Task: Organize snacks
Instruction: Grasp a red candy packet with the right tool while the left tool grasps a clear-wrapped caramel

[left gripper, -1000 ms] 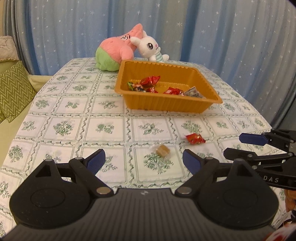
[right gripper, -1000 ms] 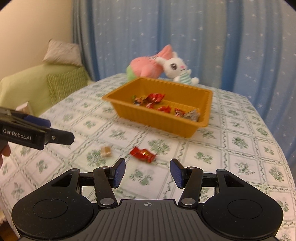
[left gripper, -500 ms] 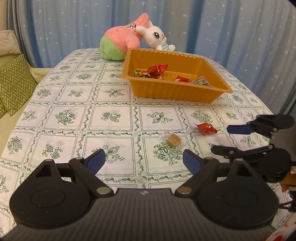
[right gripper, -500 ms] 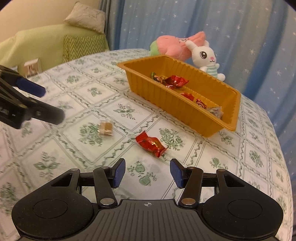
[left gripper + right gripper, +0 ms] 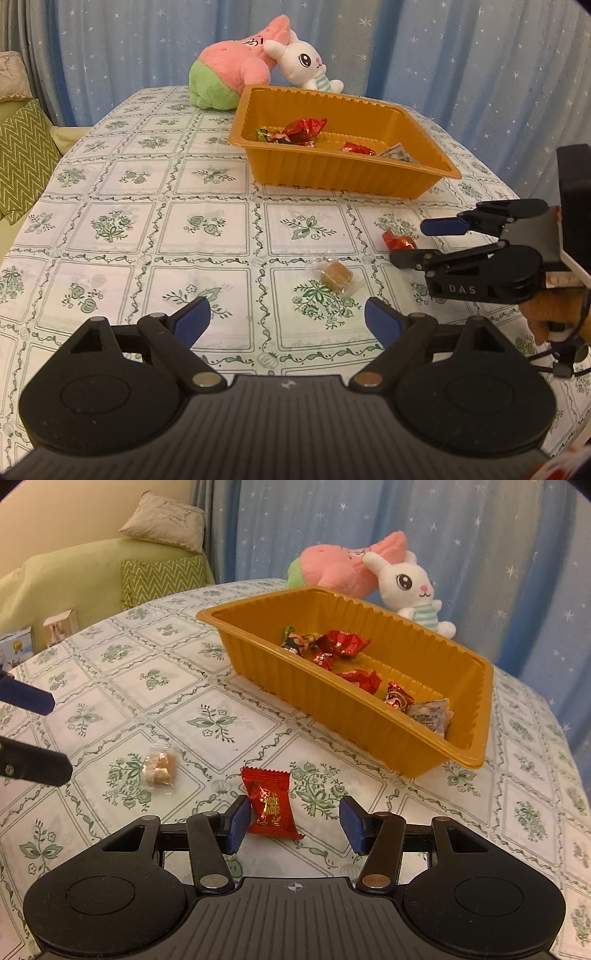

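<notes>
An orange tray holding several wrapped candies stands mid-table. On the cloth in front of it lie a red candy and a brown candy in a clear wrapper. My right gripper is open and low over the cloth. The red candy lies between its fingers, close to the left pad, with a wide gap to the right pad. My left gripper stands open and empty, just short of the brown candy.
A pink and green plush and a white bunny plush lean behind the tray. A green sofa with a zigzag cushion stands left of the table, two small boxes by its edge. Blue curtains hang behind.
My right gripper has come forward and down until the red candy lies between its fingers. The left gripper has sunk a little toward the brown candy. Both stay as wide as before.
</notes>
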`<state>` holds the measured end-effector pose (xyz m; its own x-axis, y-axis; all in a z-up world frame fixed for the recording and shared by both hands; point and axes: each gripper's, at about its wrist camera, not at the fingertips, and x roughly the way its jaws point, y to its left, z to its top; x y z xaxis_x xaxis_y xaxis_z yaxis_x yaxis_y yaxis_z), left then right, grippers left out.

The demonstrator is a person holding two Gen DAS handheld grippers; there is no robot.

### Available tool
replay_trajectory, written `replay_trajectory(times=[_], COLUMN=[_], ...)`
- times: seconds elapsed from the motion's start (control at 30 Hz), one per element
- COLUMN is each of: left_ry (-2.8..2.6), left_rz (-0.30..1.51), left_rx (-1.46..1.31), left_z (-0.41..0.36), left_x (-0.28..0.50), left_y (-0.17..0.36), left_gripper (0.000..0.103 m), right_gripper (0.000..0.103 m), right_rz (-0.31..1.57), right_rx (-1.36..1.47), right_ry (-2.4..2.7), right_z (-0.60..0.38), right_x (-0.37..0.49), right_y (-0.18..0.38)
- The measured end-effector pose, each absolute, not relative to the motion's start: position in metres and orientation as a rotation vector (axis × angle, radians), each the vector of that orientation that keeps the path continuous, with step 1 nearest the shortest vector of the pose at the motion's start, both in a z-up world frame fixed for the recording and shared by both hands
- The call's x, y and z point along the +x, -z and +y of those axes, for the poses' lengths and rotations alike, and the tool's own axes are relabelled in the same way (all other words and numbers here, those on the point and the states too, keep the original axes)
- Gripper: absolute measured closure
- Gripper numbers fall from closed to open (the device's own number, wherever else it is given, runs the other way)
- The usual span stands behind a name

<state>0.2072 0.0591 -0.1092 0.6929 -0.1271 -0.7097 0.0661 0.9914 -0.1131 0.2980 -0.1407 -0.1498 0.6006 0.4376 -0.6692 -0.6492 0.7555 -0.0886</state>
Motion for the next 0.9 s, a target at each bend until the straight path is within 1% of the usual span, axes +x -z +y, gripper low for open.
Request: replay_trajectory(times=[0.13,0.17,0.2,0.27,0.57,0.9], left_ry=[0.112,0.113,0.113,0.112,0.104,0.102], left_rz=[0.805,0.806,0.807,0.810,0.800,0.804], left_rx=[-0.076,-0.075,-0.074,-0.072,-0.091,-0.097], left_z=[0.055,0.054,0.053,0.053,0.053,0.051], left_x=[0.210,0.211,0.211,0.212,0.214,0.218], left_y=[0.112,0.113,0.114,0.115,0.118,0.123], left_gripper=[0.014,0.014,0.014,0.014,0.014,0.014], right_gripper=[0.050,0.055,0.065,0.069,0.075,0.074], right_rz=[0.690,0.699,0.699,0.700,0.688,0.704], right_rx=[-0.289,-0.272,-0.272,-0.280,-0.273,-0.274], right_ry=[-0.663,-0.683,-0.683,-0.712,-0.723,-0.710], right_z=[-0.143,-0.142,-0.142,-0.139,-0.130,-0.134], right_x=[0.304,0.303,0.303,0.300,0.287,0.285], right_y=[0.150,0.149,0.149,0.149,0.141,0.146])
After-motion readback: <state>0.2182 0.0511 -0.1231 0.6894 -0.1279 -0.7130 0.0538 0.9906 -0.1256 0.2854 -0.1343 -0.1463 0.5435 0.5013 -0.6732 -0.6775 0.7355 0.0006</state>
